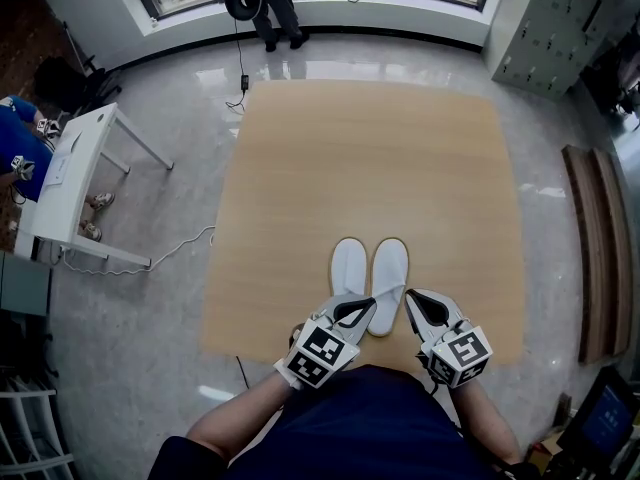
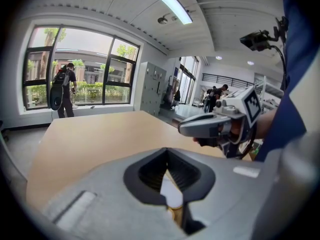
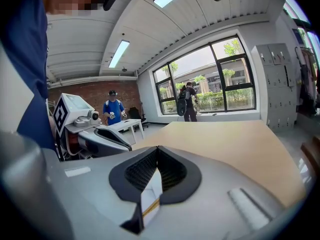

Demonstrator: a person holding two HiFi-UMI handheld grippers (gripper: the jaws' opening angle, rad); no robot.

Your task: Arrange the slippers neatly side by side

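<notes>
Two white slippers lie side by side, toes pointing away from me, near the front edge of a tan floor mat (image 1: 370,148): the left slipper (image 1: 347,266) and the right slipper (image 1: 389,268). My left gripper (image 1: 366,307) hovers over the heel end of the pair, jaws shut and holding nothing. My right gripper (image 1: 413,297) is just right of the right slipper's heel, also shut and holding nothing. In the left gripper view its jaws (image 2: 167,151) are closed, with the right gripper (image 2: 212,126) beside them. The right gripper view shows its closed jaws (image 3: 157,149) and the left gripper (image 3: 102,136).
A white table (image 1: 70,168) stands at the left with a person in blue (image 1: 15,148) beside it. A cable (image 1: 180,248) trails towards the mat. A person with a backpack (image 1: 265,3) stands by the window. Grey lockers (image 1: 560,28) and wooden planks (image 1: 600,258) are at the right.
</notes>
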